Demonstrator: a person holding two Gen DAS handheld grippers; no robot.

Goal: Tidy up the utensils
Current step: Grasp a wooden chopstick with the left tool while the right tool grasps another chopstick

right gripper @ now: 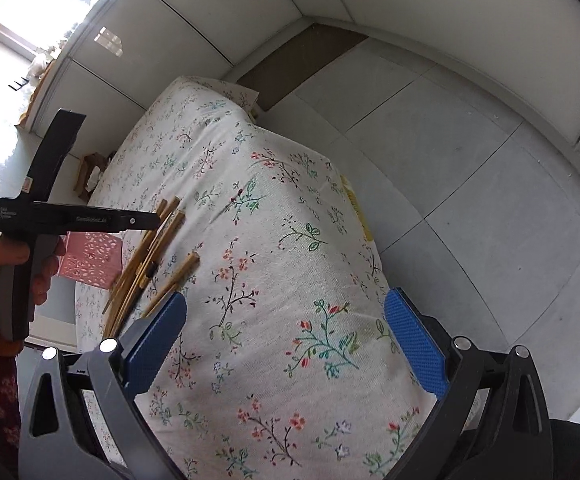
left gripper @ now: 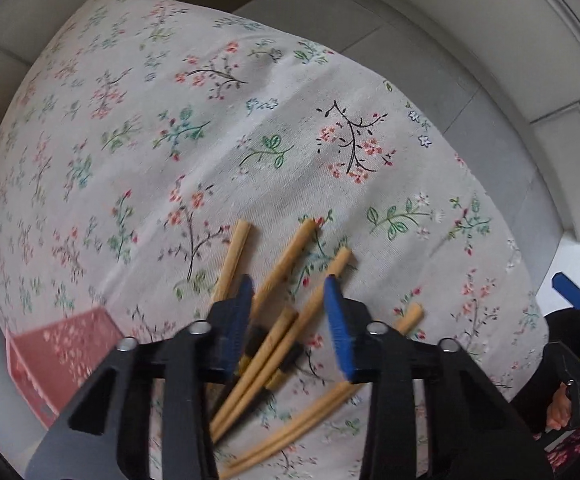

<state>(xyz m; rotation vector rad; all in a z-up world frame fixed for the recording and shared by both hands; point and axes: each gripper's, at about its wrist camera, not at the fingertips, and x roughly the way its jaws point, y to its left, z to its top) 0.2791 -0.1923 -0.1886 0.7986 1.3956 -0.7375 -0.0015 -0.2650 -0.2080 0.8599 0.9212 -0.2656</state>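
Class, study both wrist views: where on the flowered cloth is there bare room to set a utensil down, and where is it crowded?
Free: the wide stretch of tablecloth between the chopsticks and the table's far end, and the patch under the open right gripper. Crowded: the corner where the chopsticks lie scattered beside the pink basket, under the open left gripper.

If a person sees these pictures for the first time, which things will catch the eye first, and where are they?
The bamboo chopsticks stand out first: they lie scattered on the floral tablecloth, directly under the open left hand-held gripper. A pink perforated basket sits beside them at the table's edge. The right hand-held gripper is wide open above bare cloth, away from the chopsticks.
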